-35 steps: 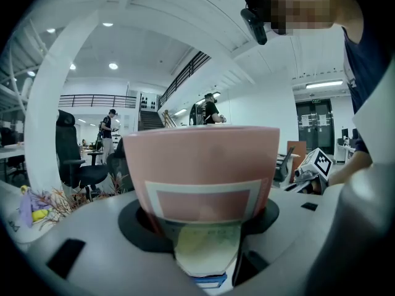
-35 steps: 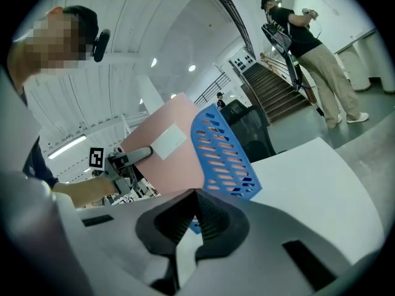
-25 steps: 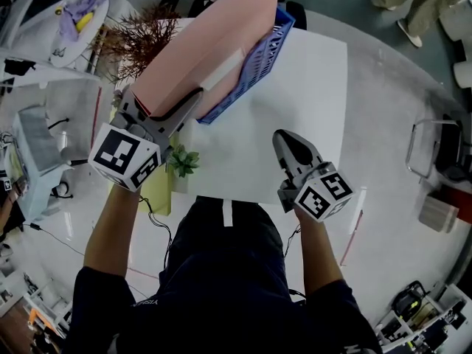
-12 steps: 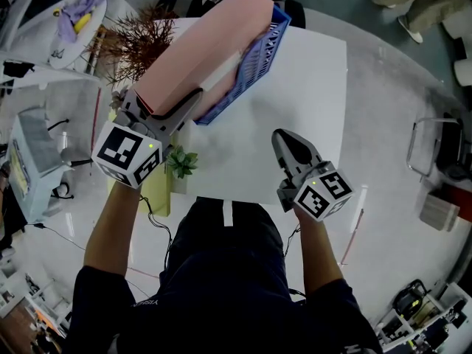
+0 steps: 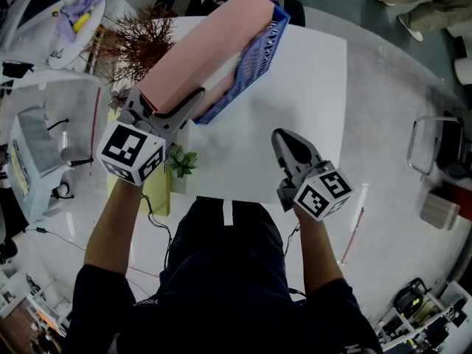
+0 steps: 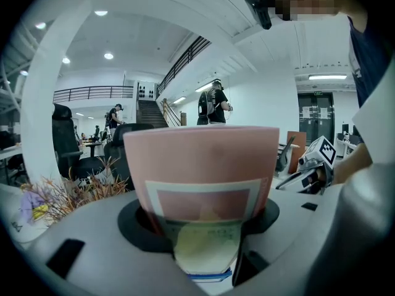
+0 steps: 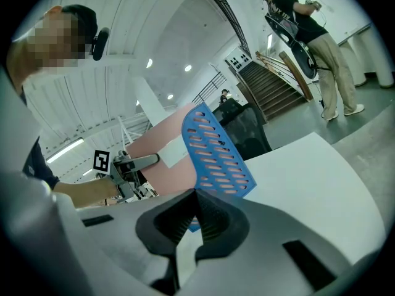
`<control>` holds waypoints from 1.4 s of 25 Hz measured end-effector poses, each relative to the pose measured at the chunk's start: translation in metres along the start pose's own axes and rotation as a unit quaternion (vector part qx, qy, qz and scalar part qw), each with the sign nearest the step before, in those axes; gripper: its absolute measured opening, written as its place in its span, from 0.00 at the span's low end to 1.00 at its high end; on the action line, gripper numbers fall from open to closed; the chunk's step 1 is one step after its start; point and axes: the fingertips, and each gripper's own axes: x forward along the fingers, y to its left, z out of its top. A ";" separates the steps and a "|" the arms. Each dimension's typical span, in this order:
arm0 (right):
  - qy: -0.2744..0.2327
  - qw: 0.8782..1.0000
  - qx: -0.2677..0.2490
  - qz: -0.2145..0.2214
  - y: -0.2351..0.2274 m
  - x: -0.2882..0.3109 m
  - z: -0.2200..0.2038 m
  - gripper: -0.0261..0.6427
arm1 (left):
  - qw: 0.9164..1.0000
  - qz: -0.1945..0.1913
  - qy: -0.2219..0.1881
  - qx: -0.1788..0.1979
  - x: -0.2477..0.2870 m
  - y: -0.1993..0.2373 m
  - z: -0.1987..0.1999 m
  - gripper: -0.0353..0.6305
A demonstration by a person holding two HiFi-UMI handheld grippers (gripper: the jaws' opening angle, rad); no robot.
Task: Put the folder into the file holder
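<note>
Nearest, at six o'clock of the white table (image 5: 310, 102), the right gripper (image 5: 284, 140) rests idle, jaws pressed together on nothing. At nine o'clock of it, a small succulent (image 5: 181, 161) stands at the table's edge. Beyond, the left gripper (image 5: 184, 103) pinches the near end of the pink folder (image 5: 203, 54), which slants toward one o'clock over the blue file holder (image 5: 259, 59); whether it has entered a slot cannot be told. Likely hazards:

- The slotted holder, unbraced with the right gripper well apart, may slide or tip if the folder's edge snags its wall.
- A one-ended pinch may let the folder pivot.
- Dried branches (image 5: 136, 41) at nine o'clock may be brushed.
</note>
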 end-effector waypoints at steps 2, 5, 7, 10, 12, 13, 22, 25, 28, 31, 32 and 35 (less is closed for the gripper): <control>0.000 1.000 0.000 0.000 0.000 0.000 0.000 0.05 | 1.000 0.001 0.000 0.001 0.001 0.000 0.000 0.48; 0.000 1.000 -0.002 0.000 -0.001 0.000 0.000 0.05 | 1.000 0.001 -0.002 0.002 0.002 -0.001 -0.001 0.48; 0.000 1.000 -0.003 0.001 0.000 0.000 0.000 0.05 | 1.000 0.001 -0.003 0.004 0.003 -0.001 -0.001 0.48; 0.001 1.000 -0.004 0.002 0.001 0.000 0.001 0.05 | 1.000 0.003 -0.005 0.006 0.003 -0.002 0.000 0.49; 0.001 1.000 -0.006 0.002 0.003 -0.001 0.002 0.05 | 1.000 0.003 -0.006 0.007 0.004 -0.003 0.000 0.49; 0.000 1.000 -0.006 0.003 0.004 -0.001 0.003 0.05 | 1.000 0.003 -0.006 0.007 0.004 -0.003 0.001 0.49; -0.004 1.000 -0.010 0.003 0.007 -0.004 0.007 0.05 | 1.000 0.009 -0.006 0.006 0.006 -0.003 0.000 0.50; -0.005 1.000 -0.011 0.004 0.009 -0.005 0.009 0.05 | 1.000 0.009 -0.005 0.006 0.006 -0.003 0.000 0.51; -0.007 1.000 -0.013 0.006 0.010 -0.005 0.012 0.05 | 1.000 0.008 -0.004 0.004 0.006 -0.004 0.000 0.52; -0.007 1.000 -0.014 0.004 0.011 -0.005 0.014 0.05 | 1.000 0.006 -0.003 -0.001 0.007 -0.004 0.000 0.52; -0.007 1.000 -0.015 0.004 0.012 -0.004 0.015 0.05 | 1.000 0.006 -0.003 -0.001 0.007 -0.004 -0.001 0.53; -0.008 1.000 -0.018 0.007 0.015 -0.002 0.016 0.05 | 1.000 0.005 -0.003 -0.003 0.007 -0.004 -0.001 0.53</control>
